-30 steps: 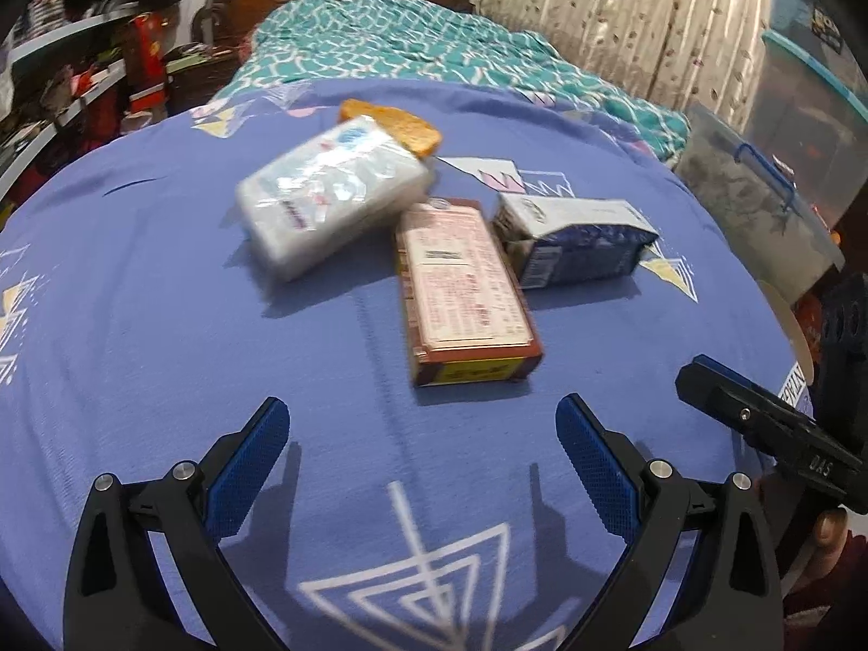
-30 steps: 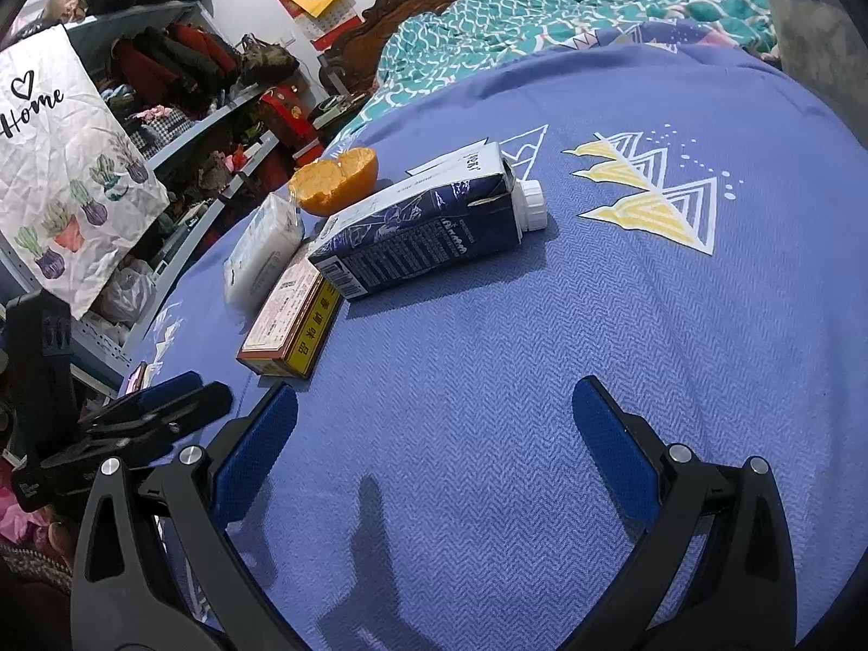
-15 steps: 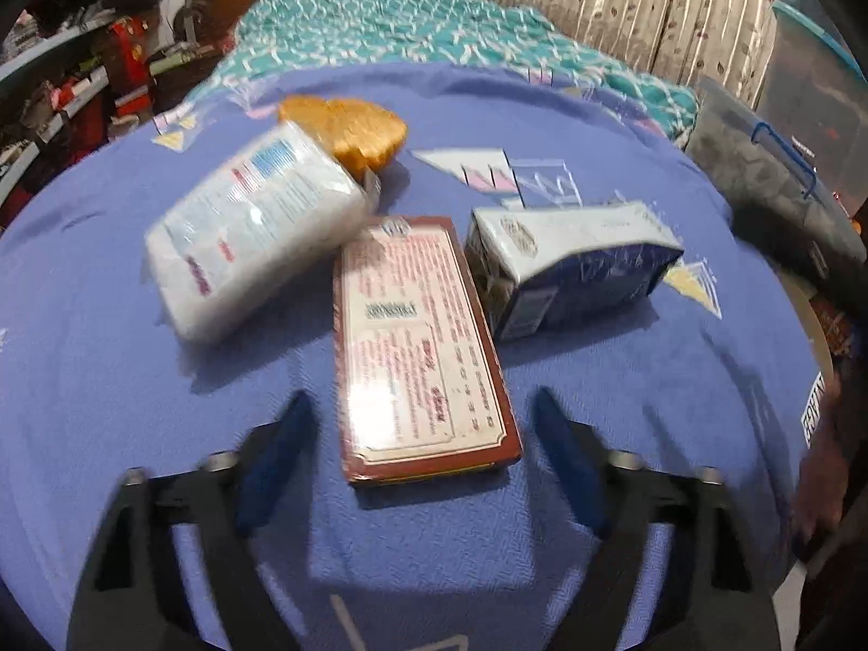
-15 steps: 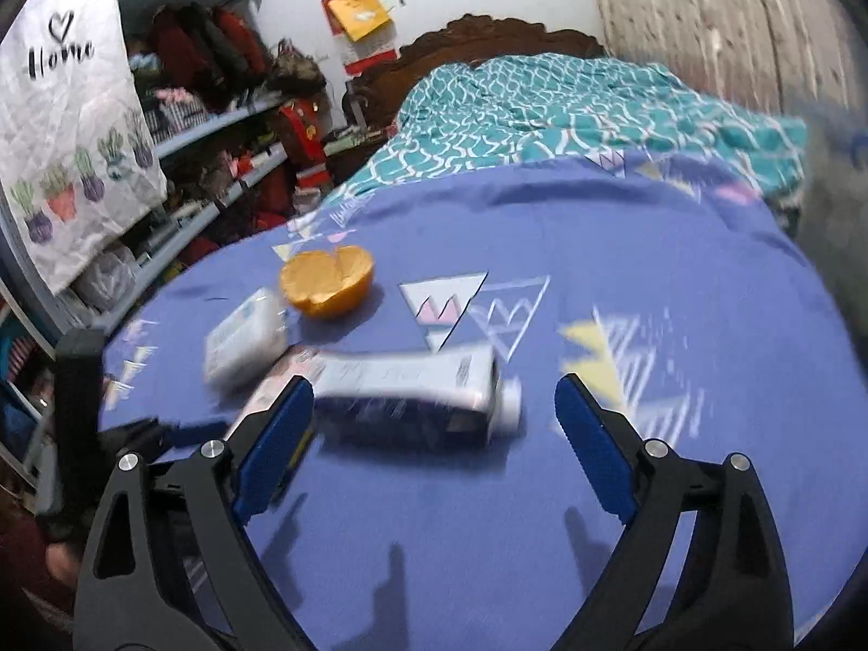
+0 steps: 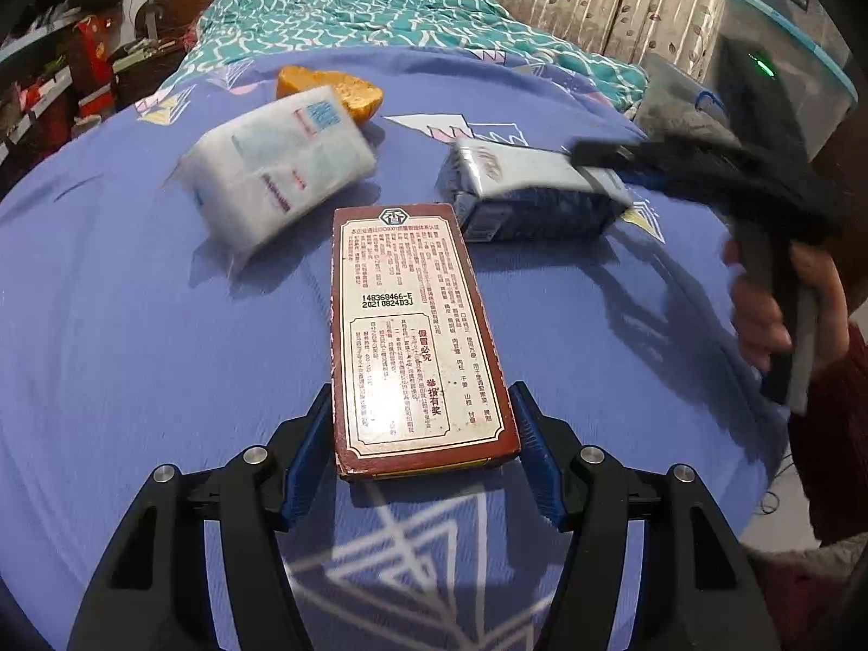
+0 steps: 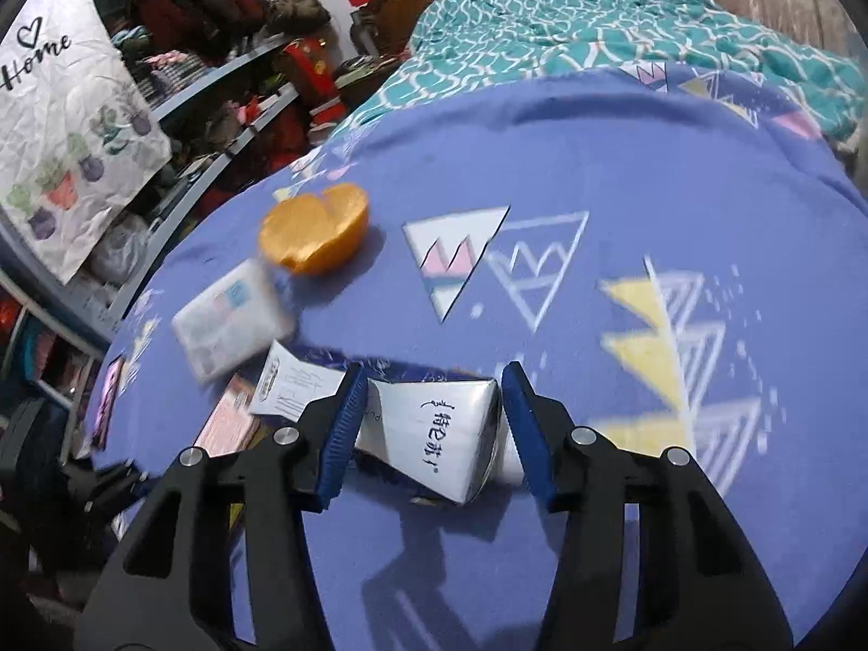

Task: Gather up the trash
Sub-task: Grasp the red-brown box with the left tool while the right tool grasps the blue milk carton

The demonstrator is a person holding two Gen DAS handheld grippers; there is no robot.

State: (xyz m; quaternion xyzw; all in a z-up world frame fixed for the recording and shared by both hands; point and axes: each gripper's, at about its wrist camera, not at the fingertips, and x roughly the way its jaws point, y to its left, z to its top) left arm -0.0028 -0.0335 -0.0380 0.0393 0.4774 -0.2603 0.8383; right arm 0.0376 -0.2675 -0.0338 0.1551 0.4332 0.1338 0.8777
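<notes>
The left tool (image 5: 422, 455) pointed steeply down at the bed (image 5: 135, 325), its blue ribbed pads set against both long sides of the flat red box (image 5: 417, 342), gripping its near end. The box was thin cardboard with a maroon border and a pale printed label, and it lay flat on the blue sheet.

The right tool (image 6: 428, 423) also angled down, and its jaws were closing around the gabled end of the milk carton (image 6: 434, 434); the left pad sat at the carton's side, while the right pad looked just shy of it (blur made the contact hard to judge). In the left wrist view a hand (image 5: 770, 314) clasped that tool's black handle above the carton.

The carton was dark blue with a glossy silver top and lay on its side just beside the red box. A soft white plastic-wrapped tissue pack (image 5: 276, 168) rested beyond the box, slightly puffy, and half an orange peel (image 6: 314, 228), hollow and cup-shaped, sat just behind it. The sheet had a fine woven texture with triangle prints.
</notes>
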